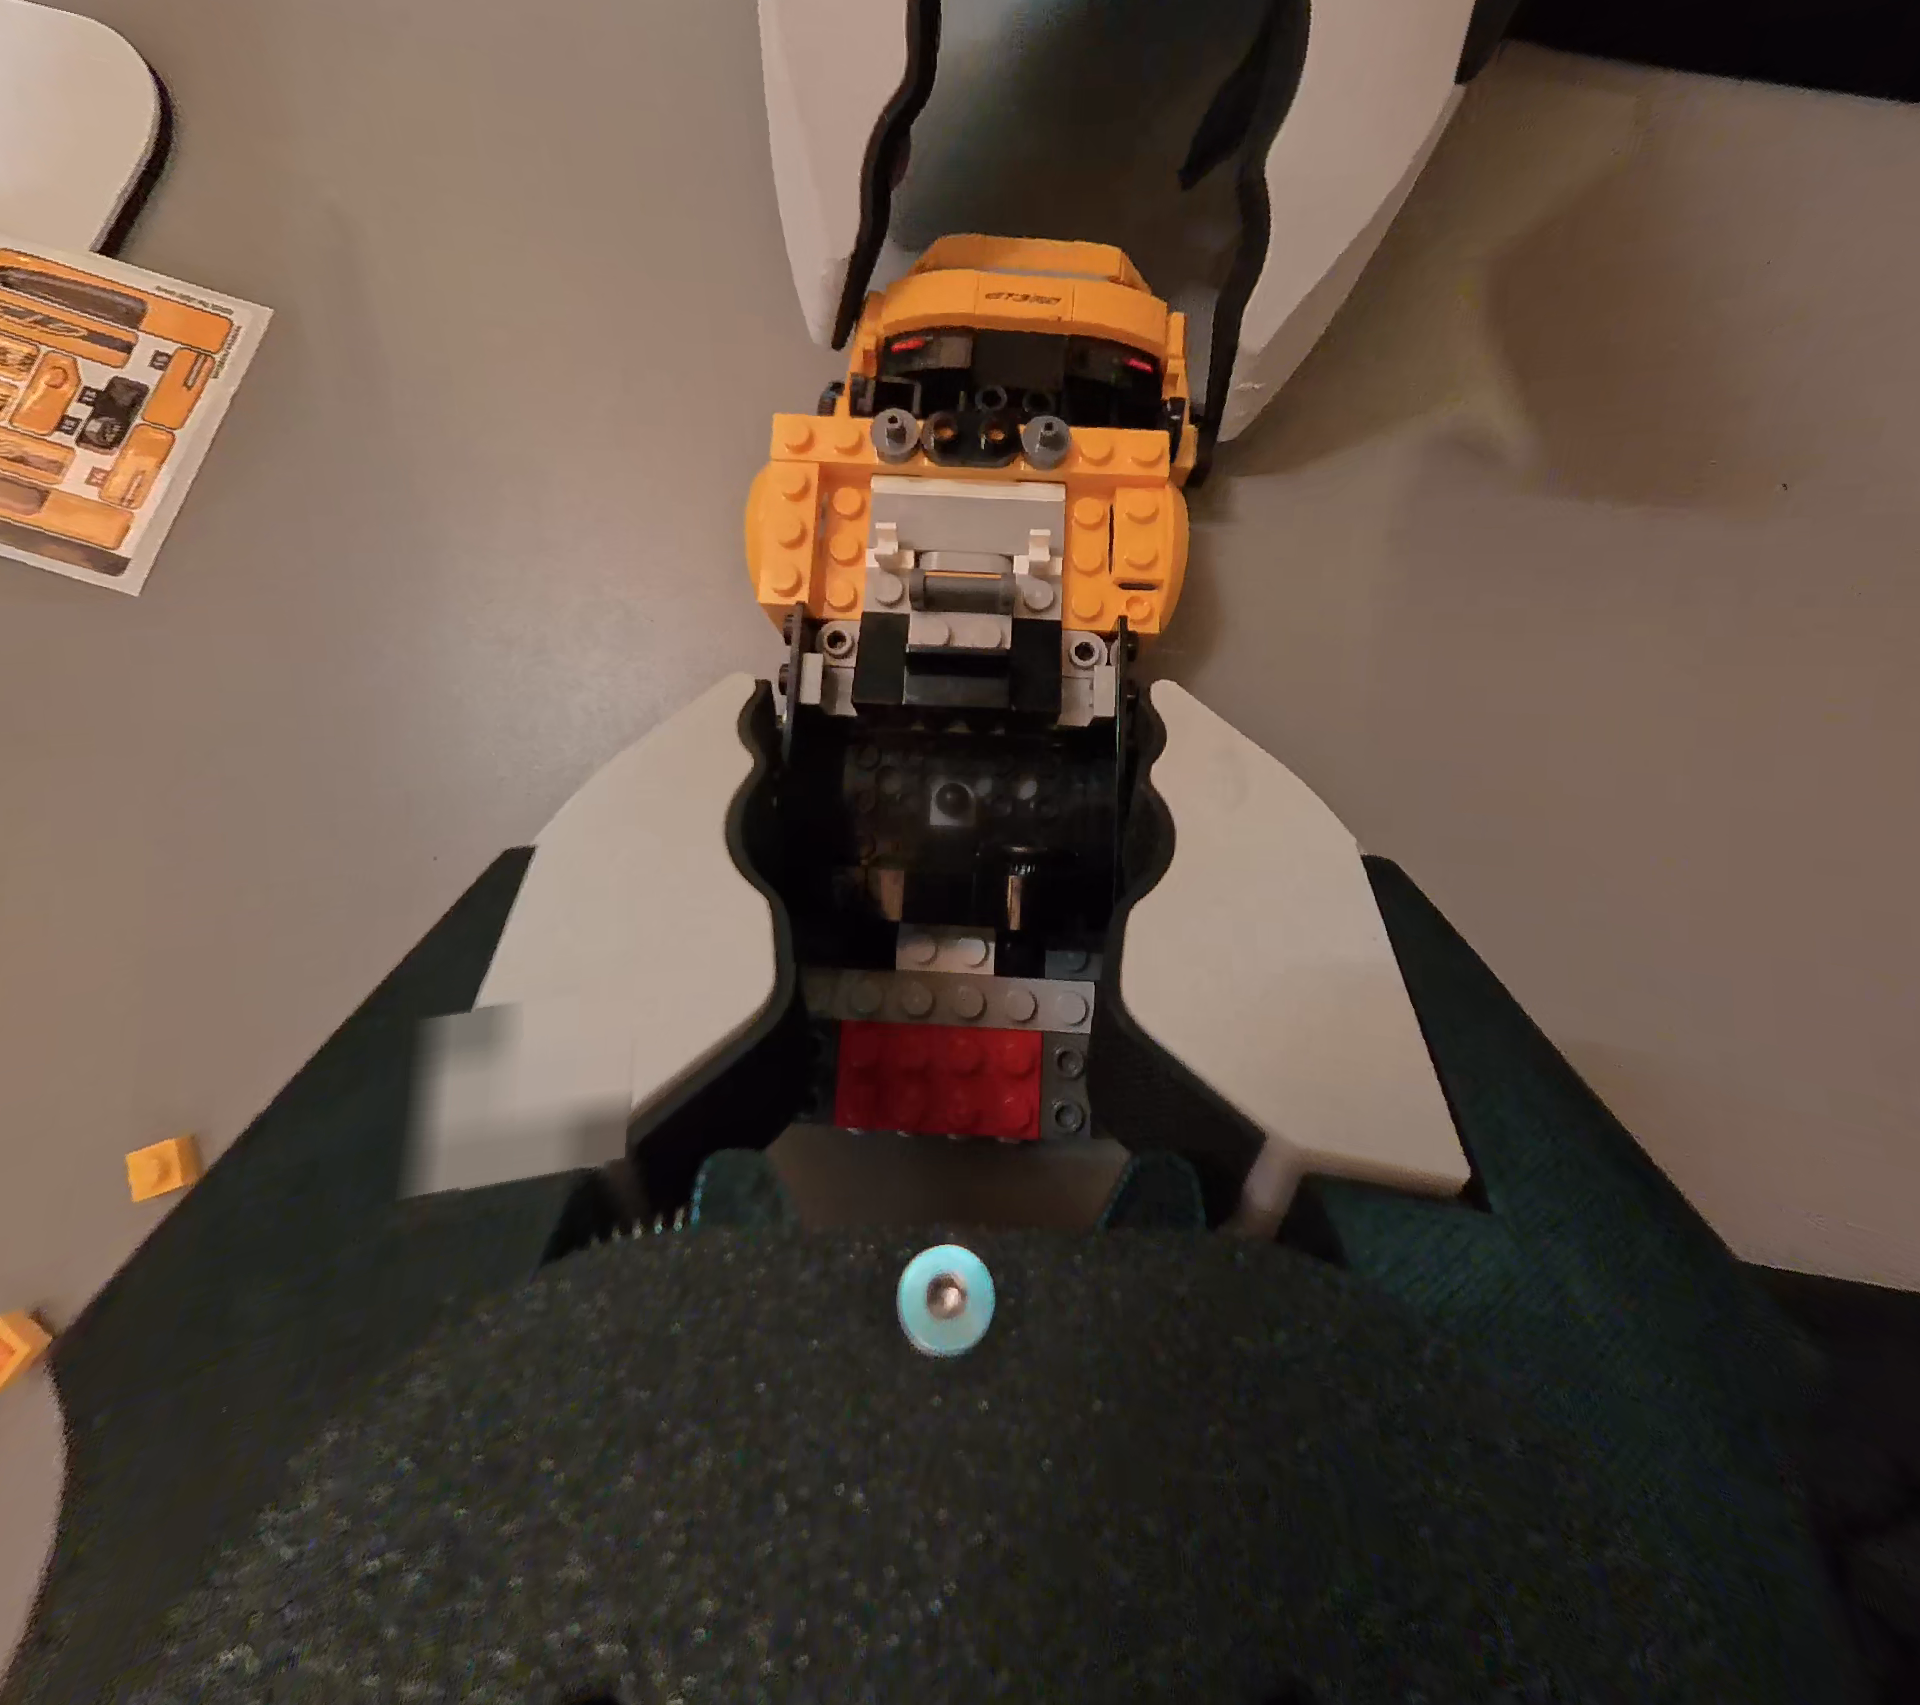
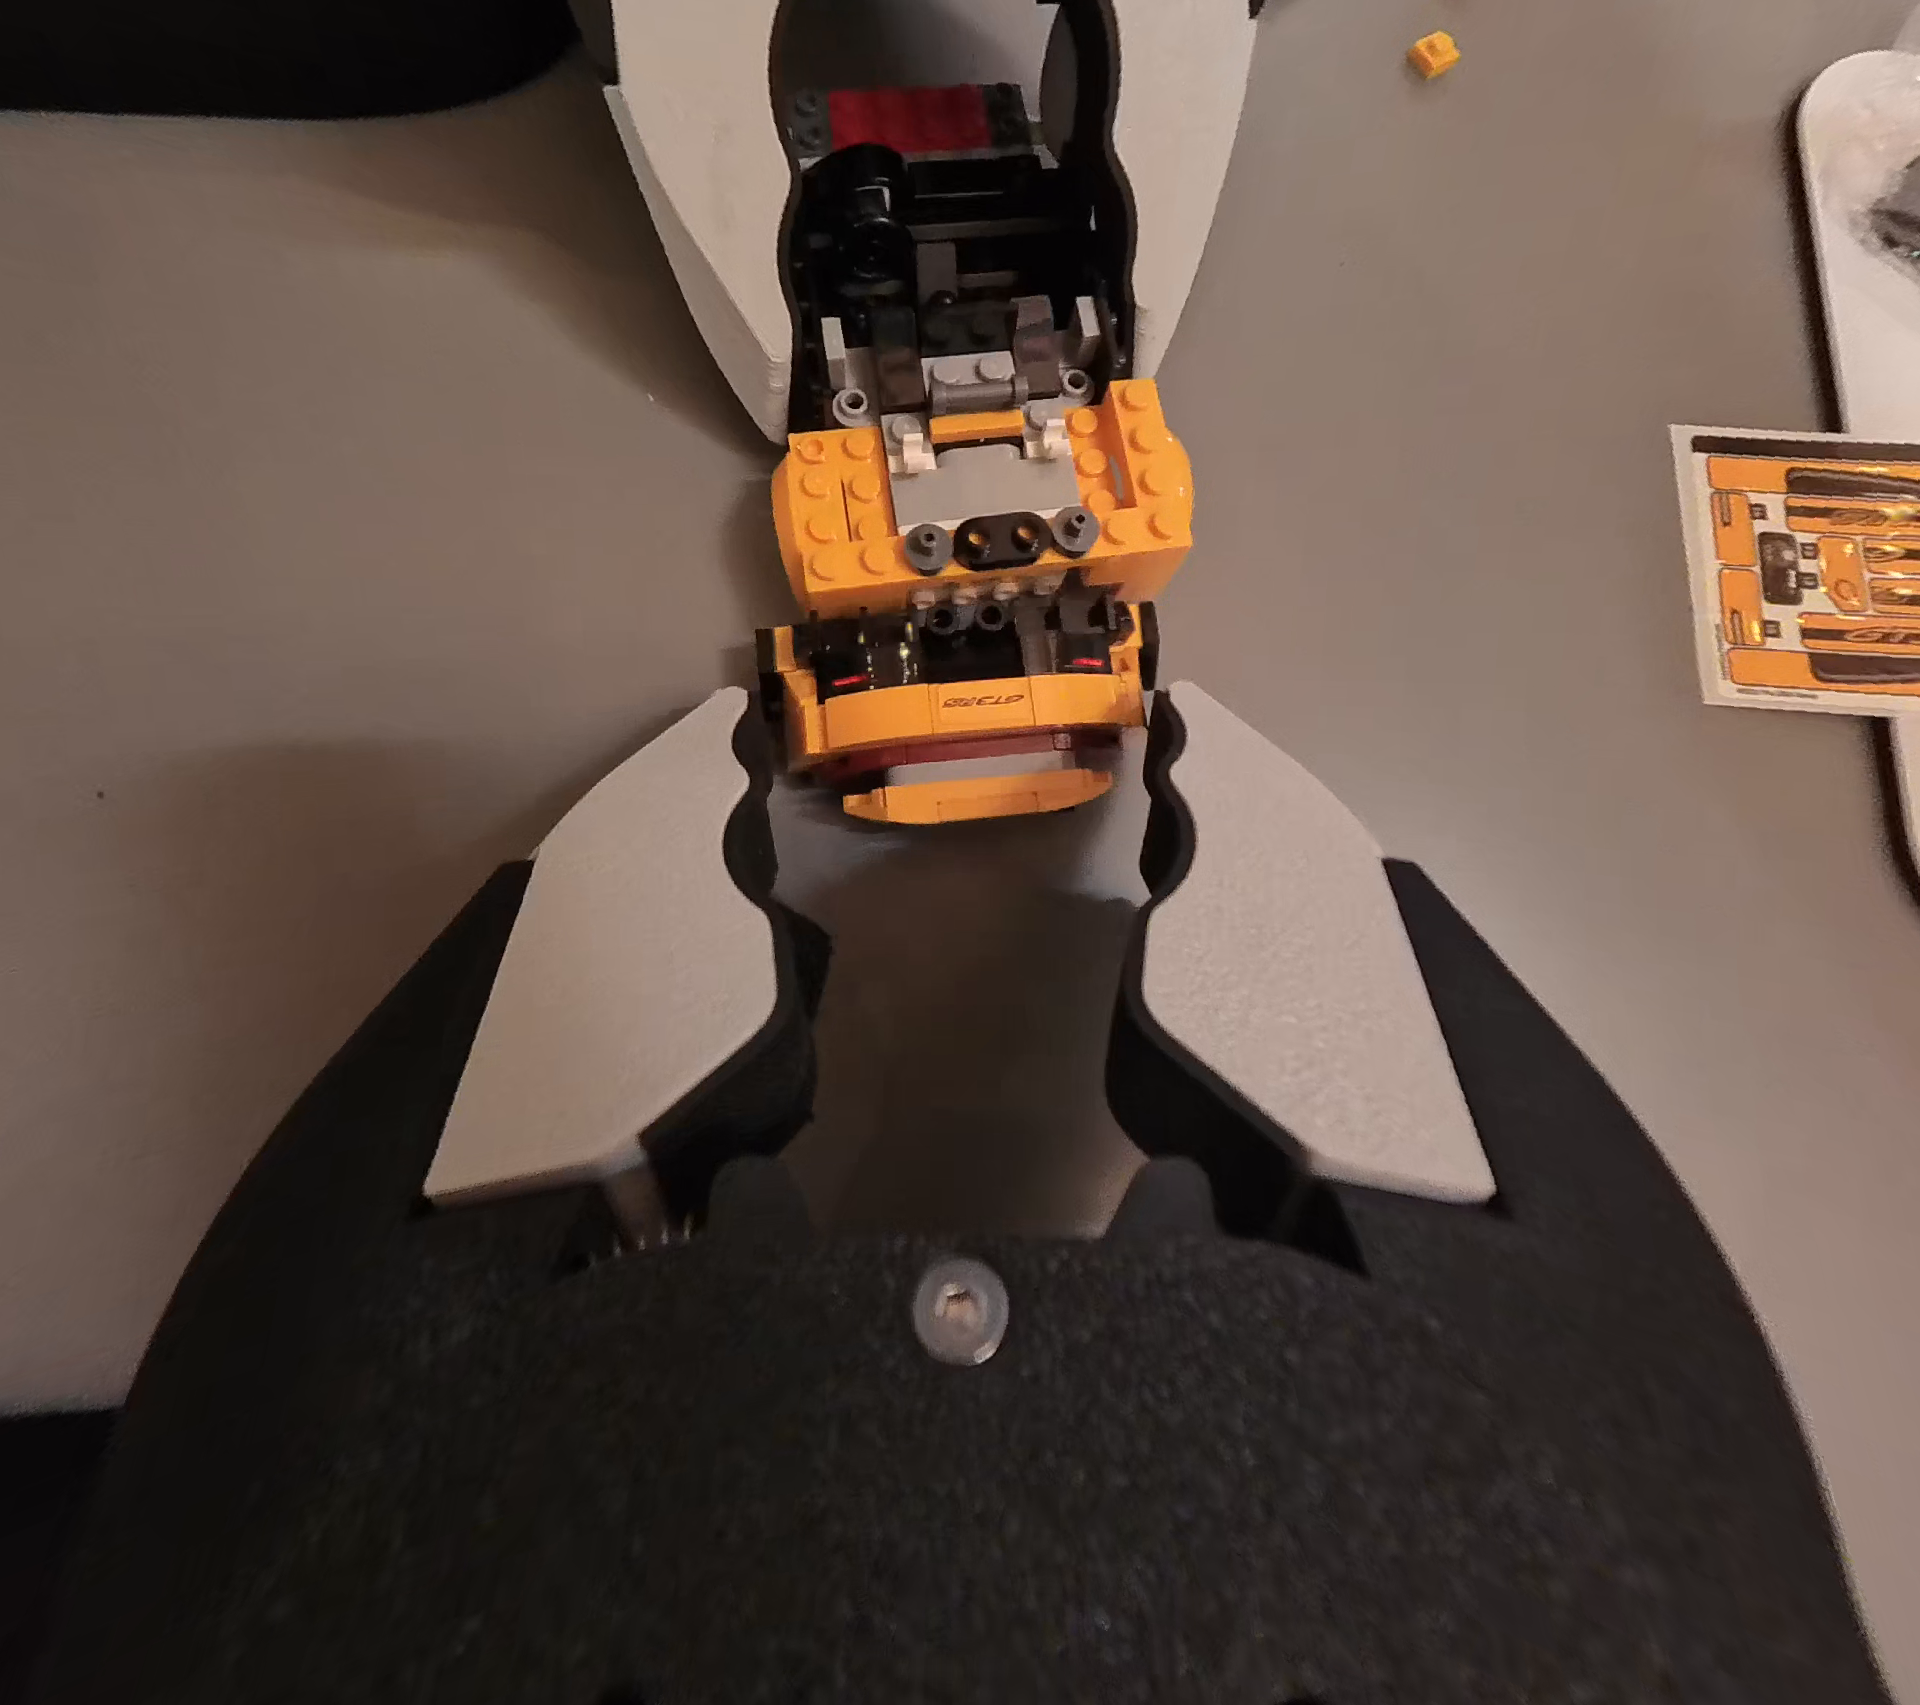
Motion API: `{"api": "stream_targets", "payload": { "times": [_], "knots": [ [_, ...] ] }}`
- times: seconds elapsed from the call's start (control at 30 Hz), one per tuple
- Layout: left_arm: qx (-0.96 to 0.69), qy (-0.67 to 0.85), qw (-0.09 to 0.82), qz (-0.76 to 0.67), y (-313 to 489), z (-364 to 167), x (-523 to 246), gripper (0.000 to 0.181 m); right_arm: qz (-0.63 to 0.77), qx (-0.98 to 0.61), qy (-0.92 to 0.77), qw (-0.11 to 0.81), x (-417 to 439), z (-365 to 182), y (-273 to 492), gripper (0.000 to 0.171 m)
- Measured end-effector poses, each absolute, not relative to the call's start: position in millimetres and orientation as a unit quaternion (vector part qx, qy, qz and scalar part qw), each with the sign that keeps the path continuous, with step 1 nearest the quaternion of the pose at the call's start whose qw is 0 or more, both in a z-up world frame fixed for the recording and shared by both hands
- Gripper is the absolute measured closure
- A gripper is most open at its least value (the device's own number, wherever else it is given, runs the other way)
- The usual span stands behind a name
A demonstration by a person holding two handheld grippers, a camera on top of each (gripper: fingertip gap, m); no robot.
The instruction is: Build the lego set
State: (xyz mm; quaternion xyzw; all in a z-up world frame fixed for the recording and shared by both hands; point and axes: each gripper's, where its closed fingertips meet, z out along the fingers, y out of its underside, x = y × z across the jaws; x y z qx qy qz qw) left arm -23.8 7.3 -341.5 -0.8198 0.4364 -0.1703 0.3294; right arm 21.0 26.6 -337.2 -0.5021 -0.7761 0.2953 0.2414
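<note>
Half-built orange-and-black brick car (image 1: 966, 533) on grey tabletop (image 1: 468, 97) — red plate at one end, studs exposed. Left gripper (image 1: 951, 710) clamps its black midsection; right gripper (image 2: 951, 720) flanks the orange end — contact unclear.

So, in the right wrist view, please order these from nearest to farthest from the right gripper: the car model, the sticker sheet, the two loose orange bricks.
1. Car model: at the right gripper tips, centre.
2. Sticker sheet: far right, on the table.
3. Two loose orange bricks: upper right, too close together to rank.
</note>
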Motion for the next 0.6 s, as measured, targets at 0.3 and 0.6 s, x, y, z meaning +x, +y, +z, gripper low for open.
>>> {"api": "stream_targets", "payload": {
  "times": [0.3,0.6],
  "knots": [
    [-0.818,0.442,0.326,-0.171,4.4,-341.0,-26.8,0.114,0.285,-0.505,-0.783,0.225,25.8,-342.1,27.6,0.101],
    [-0.739,0.305,0.417,-0.432,-1.0,-248.2,-2.2,0.123,0.25,-0.341,-0.808,0.409,27.8,-257.5,19.2,0.101]
  ]
}}
